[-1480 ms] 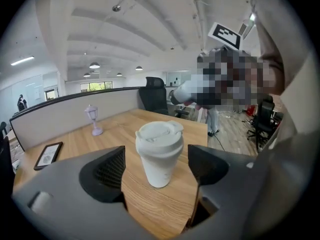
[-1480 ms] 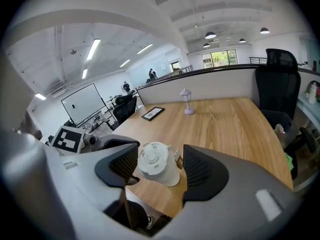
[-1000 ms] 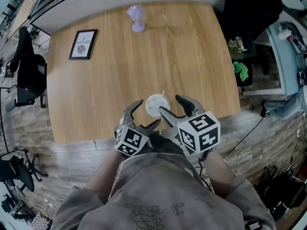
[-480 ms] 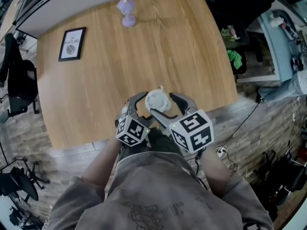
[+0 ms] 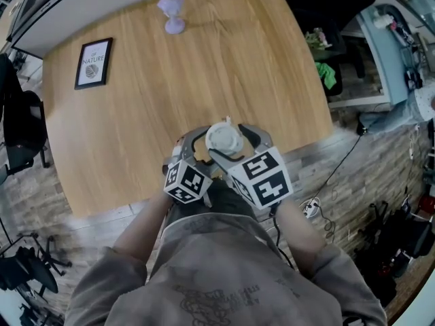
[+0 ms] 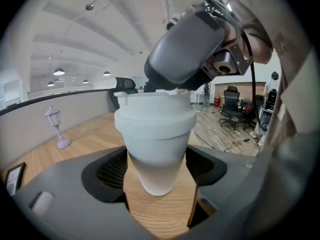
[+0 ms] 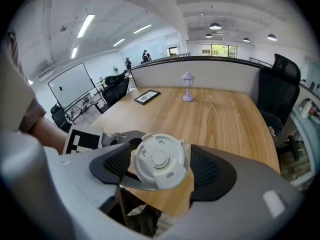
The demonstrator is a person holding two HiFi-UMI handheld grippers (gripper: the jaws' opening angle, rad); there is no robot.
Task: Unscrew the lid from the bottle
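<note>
**White plastic, flanked on both sides, nothing clamped yet**

White and faintly frosted, the bottle stands upright on the wooden table, at the 6 o'clock edge of the top, right in front of the person. Its long axis runs straight up and down, and the unscrewing turns on that. One tool has to hold the body from the side, and the other has to meet the lid along that axis.

The left gripper comes in low from about 7 o'clock of the bottle. Seen along it, the body lies dead ahead at 12, with one jaw at 9 and the other at 3. Those jaws have just been closing and stand close to the tapered sides, just under the wide collar. I see no firm press, and bare wood shows between them around the narrower foot. I'd call them apart, with the bottle between.

The right gripper tips down steeply from about 5 o'clock, so the flip-top lid faces it nearly flat-on, again with a jaw at 9 and one at 3. Its jaws have just been opening, and they stand just beside the lid's rim without biting it.

Both tools are about equally near. My guess is that the left should close on the body first to stop it turning. Then the right should settle square over the lid before it twists. Tilted off the axis, it would likely slip on the rim.
</note>
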